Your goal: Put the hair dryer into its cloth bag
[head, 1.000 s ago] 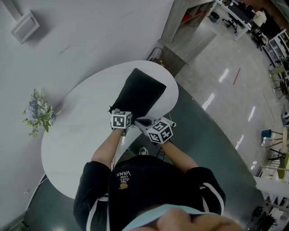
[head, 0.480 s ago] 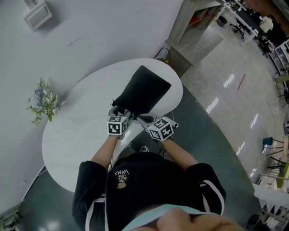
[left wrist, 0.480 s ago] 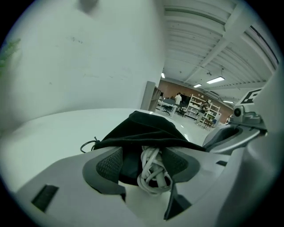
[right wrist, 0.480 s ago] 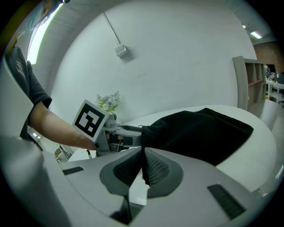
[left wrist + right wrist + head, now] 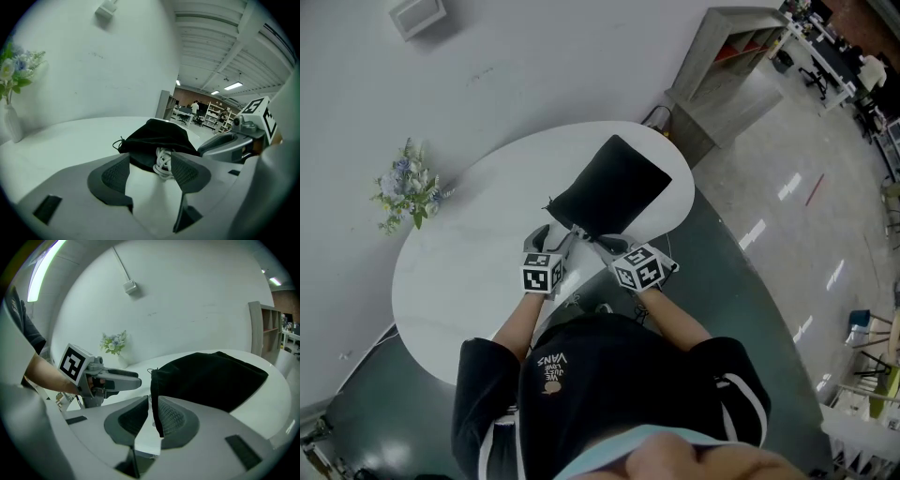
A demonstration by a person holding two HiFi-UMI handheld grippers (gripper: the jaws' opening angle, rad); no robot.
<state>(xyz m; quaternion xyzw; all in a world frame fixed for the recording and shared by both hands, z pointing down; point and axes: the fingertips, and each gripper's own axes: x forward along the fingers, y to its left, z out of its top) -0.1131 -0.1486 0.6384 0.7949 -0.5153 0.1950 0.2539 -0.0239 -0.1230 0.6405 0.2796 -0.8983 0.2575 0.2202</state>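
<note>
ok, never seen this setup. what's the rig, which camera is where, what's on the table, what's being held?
There is no robot here. A person stands at a white oval table with a hand-held gripper in each hand; the marker cubes are part of those tools. The top-down picture comes from a camera on the person's head. The other two come from cameras riding on each tool, looking along its two jaws. On the table lie a black cloth bag and, near the left edge, a vase of flowers. A coil of white cord shows at the bag's mouth; the hair dryer itself is not visible. The right hand-held gripper is shut on the edge of the bag's mouth. The left hand-held gripper is open and empty, with the cord and bag ahead of its jaws.
</note>
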